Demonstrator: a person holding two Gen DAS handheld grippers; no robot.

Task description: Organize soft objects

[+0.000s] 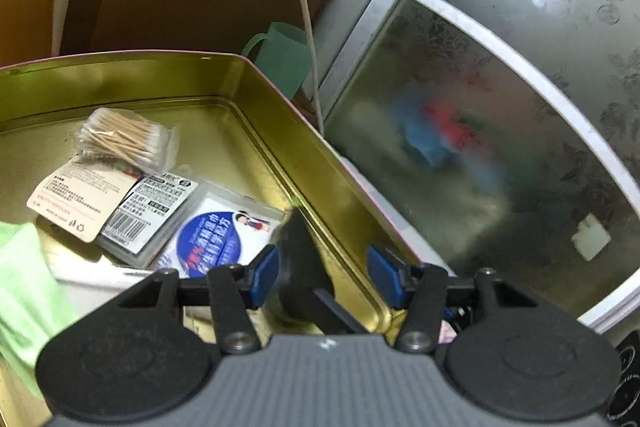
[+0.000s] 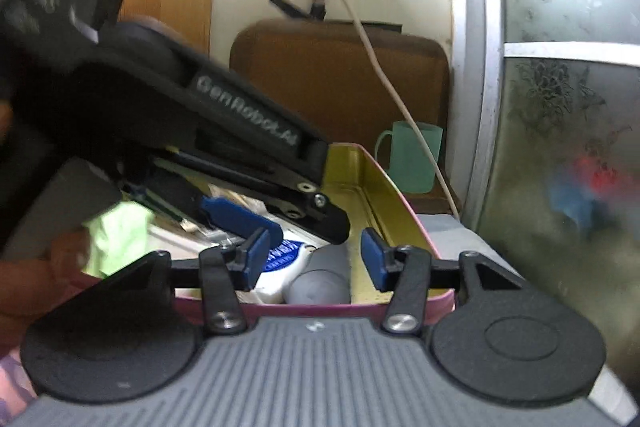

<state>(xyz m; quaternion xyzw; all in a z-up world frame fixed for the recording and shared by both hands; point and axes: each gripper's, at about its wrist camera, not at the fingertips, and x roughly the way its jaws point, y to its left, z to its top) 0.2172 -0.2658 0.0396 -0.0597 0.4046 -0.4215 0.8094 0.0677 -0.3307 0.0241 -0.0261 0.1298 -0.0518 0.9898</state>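
Tin (image 1: pixel 280 119), gold inside w/ pink rim, holds a green cloth (image 1: pixel 24 279), wipes pack (image 1: pixel 218 239) w/ blue label, barcoded packet (image 1: pixel 150 207), bagged cotton swabs (image 1: pixel 124 141) and grey roll (image 2: pixel 320 281). "GenRobot.AI" legible on left gripper (image 2: pixel 240 223) body. Left gripper (image 1: pixel 323 273) fingers wide open astride a dark object (image 1: pixel 298 267), gripping nothing. Right gripper (image 2: pixel 312 259) fingers wide apart, empty, at tin's near edge above grey roll.

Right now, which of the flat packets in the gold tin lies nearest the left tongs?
The wet-wipe packet with the blue oval label, right by the left tongs. The barcode-labelled packet and cotton swab bag lie farther in.
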